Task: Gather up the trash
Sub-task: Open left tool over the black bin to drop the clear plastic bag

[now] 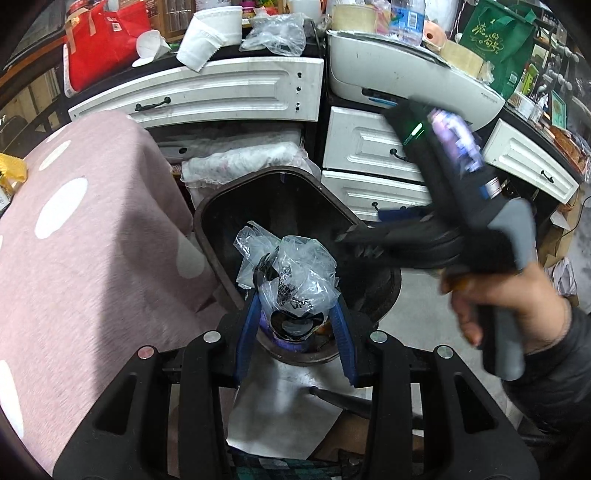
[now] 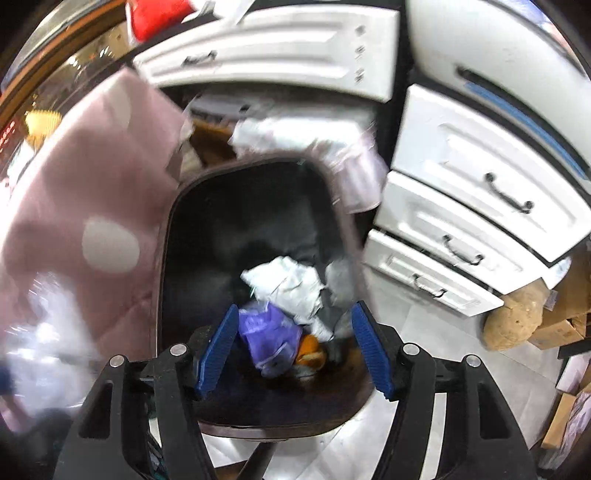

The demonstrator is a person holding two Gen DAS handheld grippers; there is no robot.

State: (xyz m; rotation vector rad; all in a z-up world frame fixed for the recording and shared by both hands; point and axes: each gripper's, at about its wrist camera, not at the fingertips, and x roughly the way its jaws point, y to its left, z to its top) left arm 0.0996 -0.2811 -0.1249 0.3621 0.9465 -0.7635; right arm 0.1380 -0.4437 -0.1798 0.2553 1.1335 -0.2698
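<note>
My left gripper (image 1: pixel 295 291) is shut on a crumpled clear plastic bag (image 1: pixel 291 273) with black print and holds it over the dark brown trash bin (image 1: pixel 207 221). My right gripper (image 2: pixel 293 332) is open and empty above the same bin (image 2: pixel 170 258). Inside the bin lie white crumpled paper (image 2: pixel 288 284), a purple wrapper (image 2: pixel 269 332) and an orange scrap (image 2: pixel 310 349). In the left wrist view the right gripper (image 1: pixel 351 240) shows blurred at the right, held by a hand (image 1: pixel 517 306), its fingertips over the bin's right rim.
A pink cloth with white dots (image 1: pixel 74 240) covers a surface to the left of the bin. White drawers (image 1: pixel 369 147) stand behind and to the right. A cluttered counter holds a paper cup (image 1: pixel 207 37) and a plastic bag (image 1: pixel 273 33). Cardboard boxes (image 2: pixel 561 328) sit at the right.
</note>
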